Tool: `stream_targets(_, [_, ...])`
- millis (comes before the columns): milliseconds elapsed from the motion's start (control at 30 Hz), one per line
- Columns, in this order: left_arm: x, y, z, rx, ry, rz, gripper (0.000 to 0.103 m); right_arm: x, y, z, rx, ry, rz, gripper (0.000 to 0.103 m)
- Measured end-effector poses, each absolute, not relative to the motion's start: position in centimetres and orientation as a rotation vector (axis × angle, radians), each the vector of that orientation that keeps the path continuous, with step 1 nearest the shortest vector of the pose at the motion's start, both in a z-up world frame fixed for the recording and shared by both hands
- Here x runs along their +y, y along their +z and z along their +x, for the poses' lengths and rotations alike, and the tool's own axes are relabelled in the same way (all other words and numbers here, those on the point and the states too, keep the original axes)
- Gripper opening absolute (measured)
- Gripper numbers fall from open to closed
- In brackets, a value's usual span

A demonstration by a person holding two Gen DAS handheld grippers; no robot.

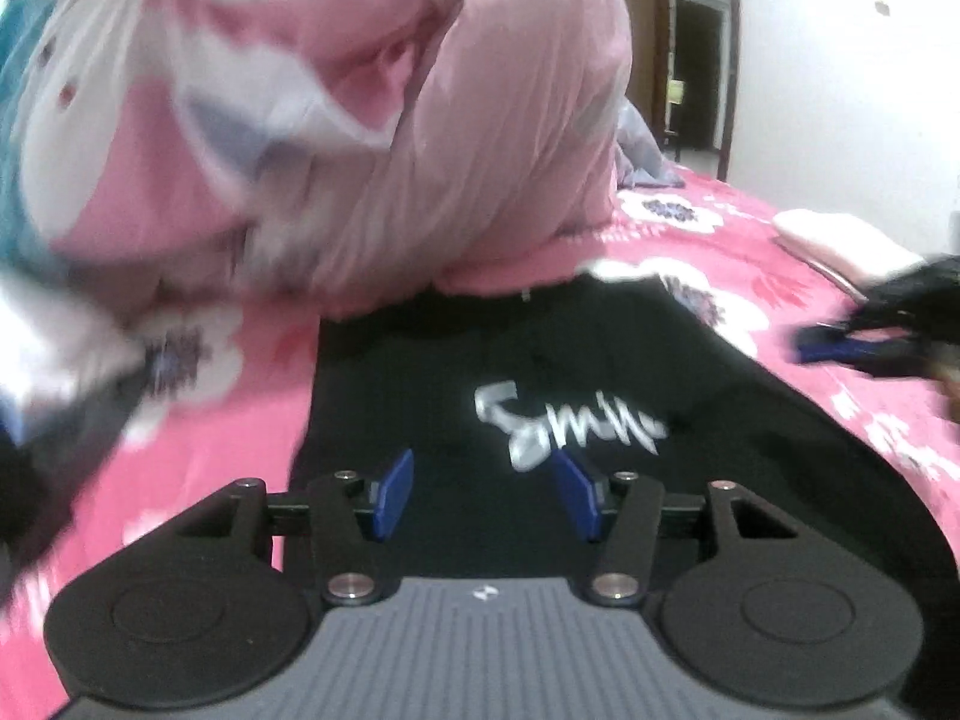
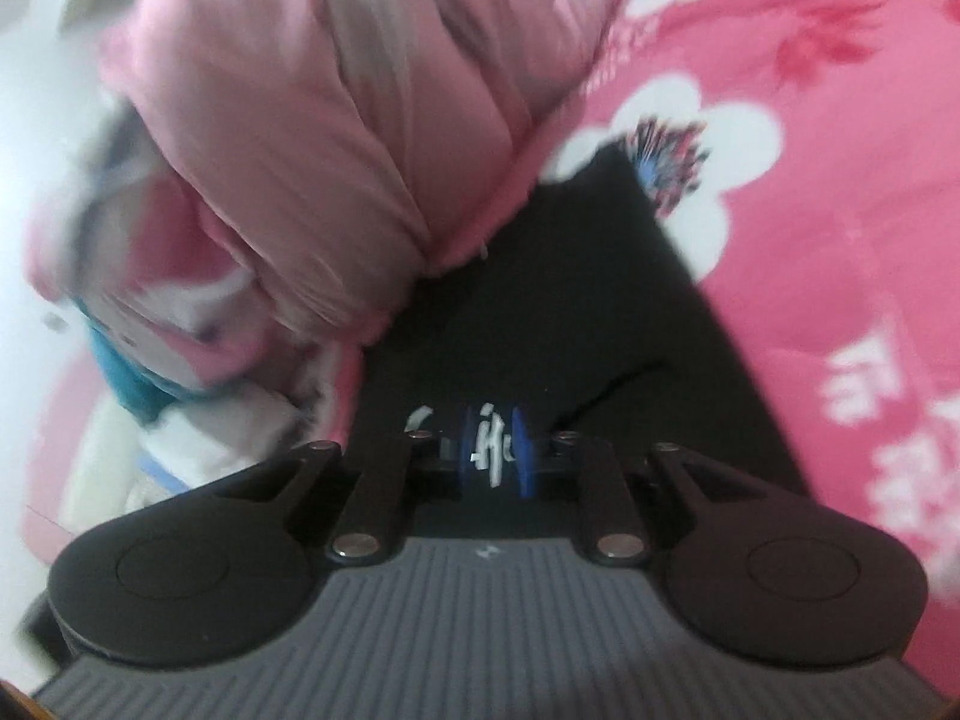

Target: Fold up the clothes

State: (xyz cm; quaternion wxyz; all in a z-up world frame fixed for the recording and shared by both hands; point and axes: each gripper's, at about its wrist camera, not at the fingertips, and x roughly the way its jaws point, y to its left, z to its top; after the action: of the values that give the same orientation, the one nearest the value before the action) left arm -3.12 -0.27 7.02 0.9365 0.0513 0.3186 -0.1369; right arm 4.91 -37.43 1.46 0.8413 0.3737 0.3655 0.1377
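Matt black cloth garment (image 1: 540, 360) on floral cotton-like bedsheet (image 1: 780, 276)

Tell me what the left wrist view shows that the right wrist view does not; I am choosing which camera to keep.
Only the left wrist view shows the doorway, a pale folded item on the bed, the right gripper from the side, and the open left gripper with nothing between its fingers.

Only the right wrist view shows the right gripper's fingers narrowly apart over the white lettering.

Both show the black garment, the rolled pink quilt and the pink floral bedsheet.
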Motion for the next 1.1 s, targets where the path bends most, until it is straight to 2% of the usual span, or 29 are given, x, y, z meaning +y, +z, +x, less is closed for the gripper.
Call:
stream_targets(133, [1.8, 4.4, -7.5, 0.671, -0.258, 0.028, 0.054, -35.0, -1.7, 7.9, 0.808, 0.180, 0.717, 0.014])
stream_targets(267, [3.0, 1.9, -10.8, 0.636, -0.227, 0.080, 0.054, -33.3, -3.7, 8.5, 0.818, 0.119, 0.638, 0.013])
stream_targets(567, [4.6, -0.7, -12.0, 0.645, -0.245, 0.065, 0.054, -30.4, 0.6, 6.9, 0.707, 0.113, 0.462, 0.014])
stream_targets(767, [4.1, -1.3, -12.1, 0.644, -0.278, 0.062, 0.054, -27.7, -1.7, 7.9, 0.773, 0.117, 0.332, 0.011])
stream_targets(933, [4.2, -1.7, -11.6, 0.664, -0.258, 0.044, 0.054, -25.6, -2.0, 5.3, 0.777, 0.178, 0.229, 0.011])
stream_targets(1100, [4.3, -2.0, -11.6, 0.669, -0.252, 0.041, 0.054, -25.5, -0.7, 2.9, 0.751, 0.213, 0.288, 0.012])
